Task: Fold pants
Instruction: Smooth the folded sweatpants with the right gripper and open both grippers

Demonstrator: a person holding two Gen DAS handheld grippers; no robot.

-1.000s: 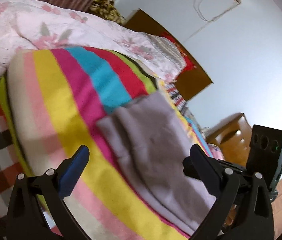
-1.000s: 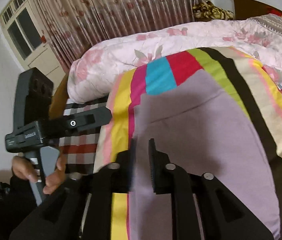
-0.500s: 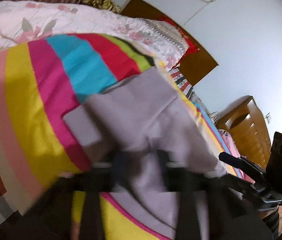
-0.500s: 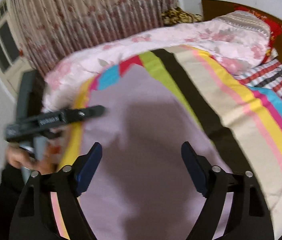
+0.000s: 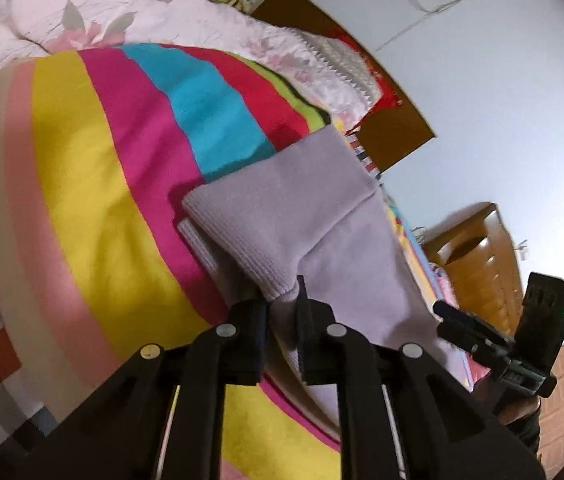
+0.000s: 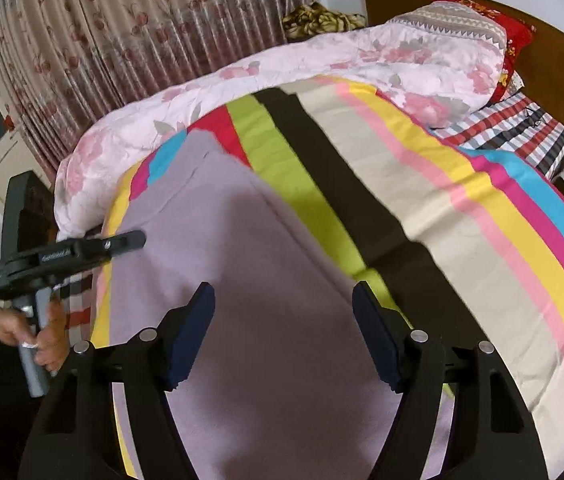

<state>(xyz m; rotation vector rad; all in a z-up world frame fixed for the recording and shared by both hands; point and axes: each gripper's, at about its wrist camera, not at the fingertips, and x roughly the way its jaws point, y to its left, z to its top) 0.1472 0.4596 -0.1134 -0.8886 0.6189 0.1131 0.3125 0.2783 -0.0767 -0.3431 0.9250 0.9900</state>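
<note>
the lilac pants (image 5: 324, 204) are lying on the rainbow-striped blanket (image 5: 93, 184) on the bed, and on my left wrist cam the ribbed cuff end is lifting up off the blanket, running from about 12 o'clock down to the center of the frame. my left gripper (image 5: 282, 316) is pinching that ribbed cuff, fingers squeezed together on the fabric with only the cloth between them. on the right wrist cam the pants (image 6: 241, 280) are spreading flat from 11 o'clock down through the middle to 6. my right gripper (image 6: 282, 332) is hanging over that flat part with its fingers wide apart, nothing between them, and i can't tell if the tips are touching the cloth. over at 9 o'clock on that cam i'm seeing the left gripper (image 6: 133, 240) from the side, with the person's hand (image 6: 37, 336) wrapping its handle. a pink floral quilt (image 6: 322, 60) is bunching along the far edge of the blanket, around 12 to 1 o'clock, and the floral curtain (image 6: 141, 20) is hanging behind it at 11.
</note>
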